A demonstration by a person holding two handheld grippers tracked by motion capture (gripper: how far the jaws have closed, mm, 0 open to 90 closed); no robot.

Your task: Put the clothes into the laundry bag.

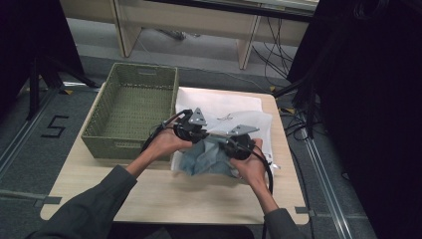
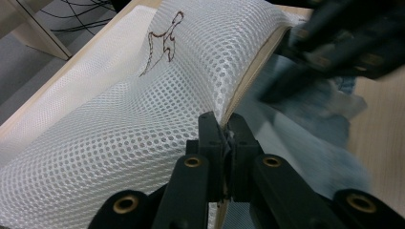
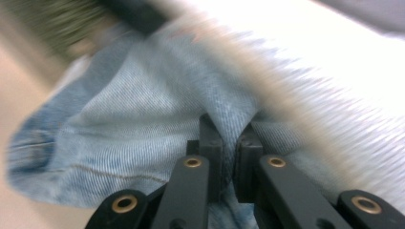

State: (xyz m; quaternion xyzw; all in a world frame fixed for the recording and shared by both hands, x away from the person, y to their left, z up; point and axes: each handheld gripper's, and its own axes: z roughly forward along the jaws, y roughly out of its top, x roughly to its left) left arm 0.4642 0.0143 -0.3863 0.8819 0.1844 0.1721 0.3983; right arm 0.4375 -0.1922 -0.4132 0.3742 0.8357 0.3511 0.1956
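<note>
A white mesh bag (image 1: 226, 108) (image 2: 143, 119) lies on the wooden table (image 1: 164, 196), with a brown cord on top. My left gripper (image 1: 198, 133) (image 2: 228, 128) is shut on the bag's beige-trimmed opening edge and holds it lifted. A light blue denim garment (image 1: 201, 160) (image 2: 310, 148) (image 3: 138, 109) lies crumpled at the bag's mouth, partly under the mesh. My right gripper (image 1: 225, 143) (image 3: 231, 131) is shut on a fold of this denim just below the bag's edge (image 3: 286, 95). The two grippers are close together, pointing at each other. The right gripper view is blurred.
A green woven basket (image 1: 94, 138) stands empty on the table's left, touching the bag's left side. Bare tabletop lies in front of the hands. Cables and a dark curtain are off the right edge, and furniture legs stand behind.
</note>
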